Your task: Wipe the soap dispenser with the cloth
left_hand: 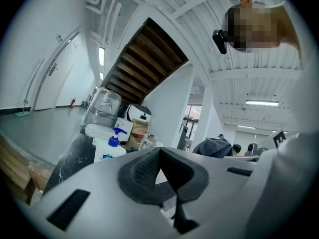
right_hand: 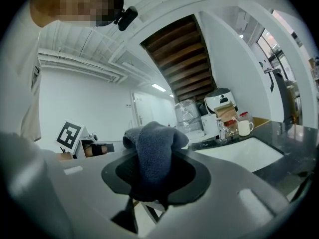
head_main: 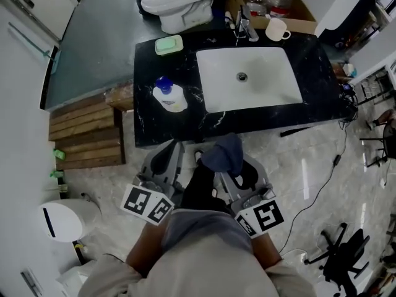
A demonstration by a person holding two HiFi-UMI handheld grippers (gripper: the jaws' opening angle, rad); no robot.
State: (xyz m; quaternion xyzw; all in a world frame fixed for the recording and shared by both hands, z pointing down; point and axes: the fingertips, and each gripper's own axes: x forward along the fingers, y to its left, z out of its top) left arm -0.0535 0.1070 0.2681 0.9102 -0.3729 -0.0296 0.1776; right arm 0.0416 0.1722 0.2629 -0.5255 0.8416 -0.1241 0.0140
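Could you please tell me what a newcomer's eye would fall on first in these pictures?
The white sink set in the black counter stands out first. The soap dispenser, a white bottle with a blue pump, stands on the counter at the sink's left in the head view. Nearer the person, the right gripper is shut on a dark blue cloth, and the left gripper is shut with nothing in it.

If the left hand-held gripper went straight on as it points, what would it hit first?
Most likely the front edge of the black counter. The soap dispenser stands behind it, close to the line of the left hand-held gripper; whether the jaws would clear the countertop is hard to judge.
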